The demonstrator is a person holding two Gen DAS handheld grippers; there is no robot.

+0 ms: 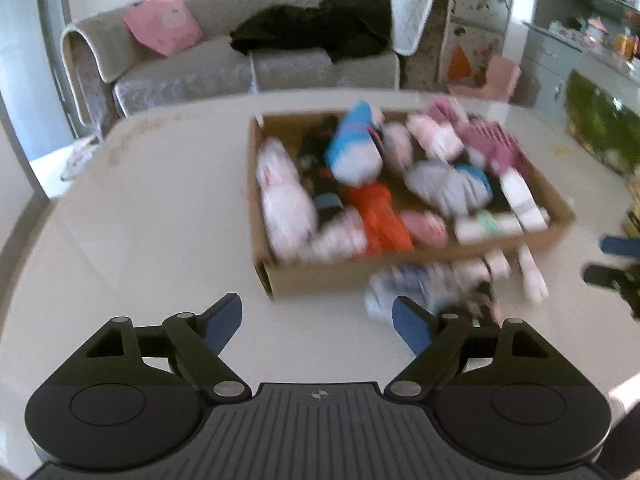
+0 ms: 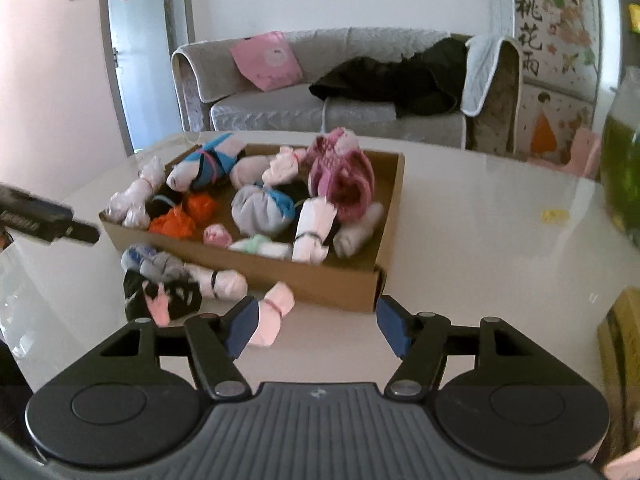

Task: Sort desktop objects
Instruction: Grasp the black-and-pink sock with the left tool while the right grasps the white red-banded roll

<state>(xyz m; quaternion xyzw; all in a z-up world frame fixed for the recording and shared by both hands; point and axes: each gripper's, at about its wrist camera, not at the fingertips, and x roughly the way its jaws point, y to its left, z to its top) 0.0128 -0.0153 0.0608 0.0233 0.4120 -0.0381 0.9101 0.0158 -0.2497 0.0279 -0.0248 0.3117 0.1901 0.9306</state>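
Both tongs are spread and empty: left gripper (image 1: 318, 320) hovers over bare table (image 1: 140, 240), right gripper (image 2: 316, 326) beside a pink sock bundle (image 2: 272, 314) at nine o'clock, likely next for the cardboard box (image 2: 320, 280) at twelve.

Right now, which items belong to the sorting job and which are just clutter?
Job:
cardboard box of sock bundles
pink bundle
grey bundle
black bundle
white-pink bundle

Clutter:
sofa
pink bag
black clothing
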